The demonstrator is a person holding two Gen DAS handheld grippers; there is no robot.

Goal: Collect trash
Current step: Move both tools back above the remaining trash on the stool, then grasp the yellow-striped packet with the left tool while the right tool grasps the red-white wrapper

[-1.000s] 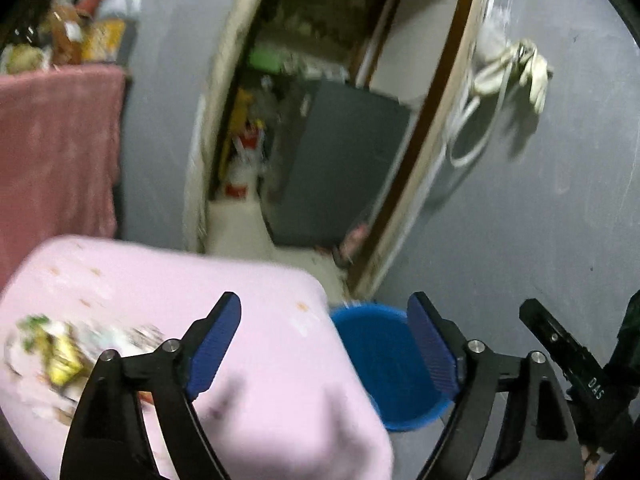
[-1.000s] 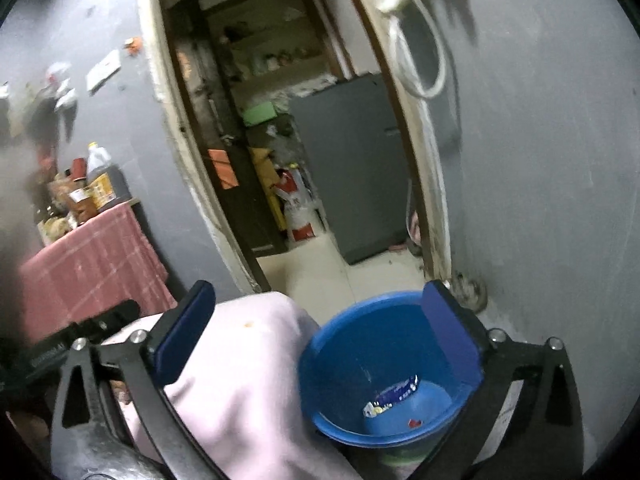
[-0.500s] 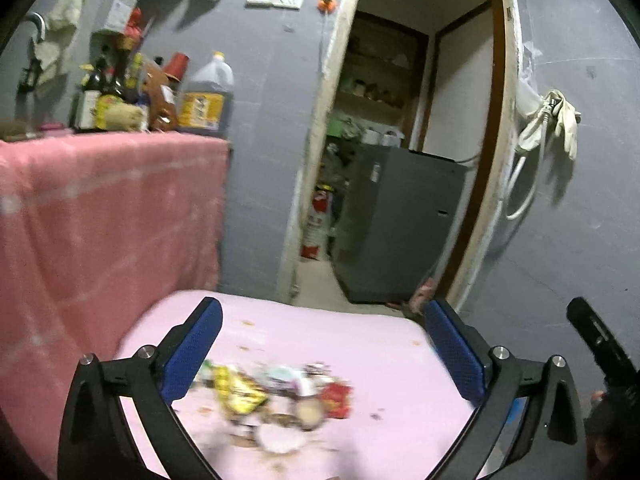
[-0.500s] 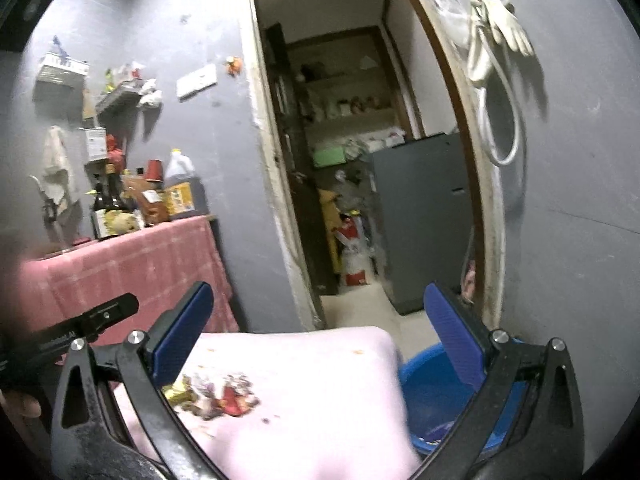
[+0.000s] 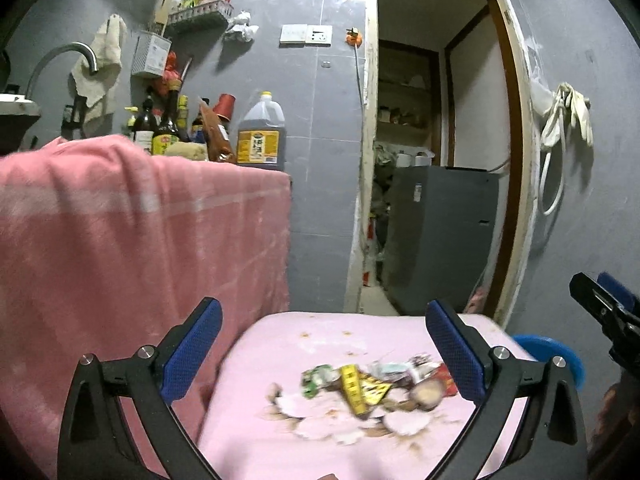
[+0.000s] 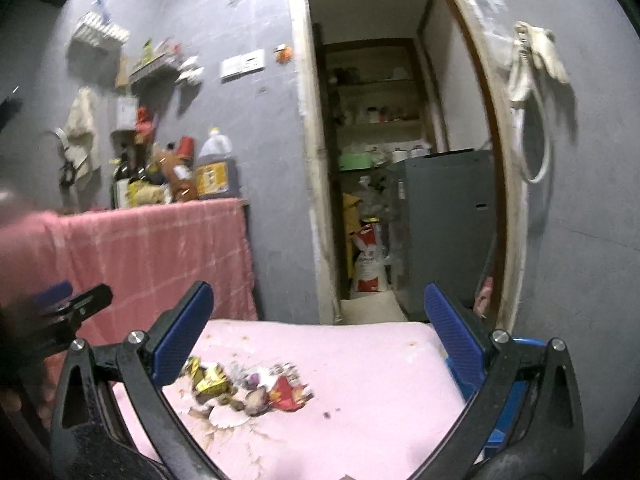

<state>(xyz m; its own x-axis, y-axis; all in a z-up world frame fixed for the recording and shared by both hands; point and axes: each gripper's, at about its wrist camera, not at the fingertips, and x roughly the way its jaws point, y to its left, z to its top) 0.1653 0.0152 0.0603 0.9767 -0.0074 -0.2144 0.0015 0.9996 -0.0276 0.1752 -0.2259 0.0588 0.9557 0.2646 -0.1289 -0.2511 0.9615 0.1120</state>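
A small heap of trash (image 5: 372, 390), with yellow, green and red wrappers and scraps, lies on a pink-covered table (image 5: 320, 336); it also shows in the right wrist view (image 6: 248, 388). My left gripper (image 5: 324, 348) is open and empty, above and behind the heap. My right gripper (image 6: 320, 332) is open and empty, with the heap low between its fingers. A blue bin (image 5: 560, 356) stands at the table's right edge, mostly hidden; its rim shows in the right wrist view (image 6: 516, 340).
A counter draped in pink cloth (image 5: 140, 232) stands on the left with bottles and an oil jug (image 5: 262, 136). An open doorway (image 5: 436, 160) with a grey cabinet (image 5: 440, 240) lies behind the table. Gloves (image 5: 568, 108) hang on the right wall.
Both grippers have swung up and left from the blue bin toward the table. The trash heap has come into view in front of both. Both stay open.
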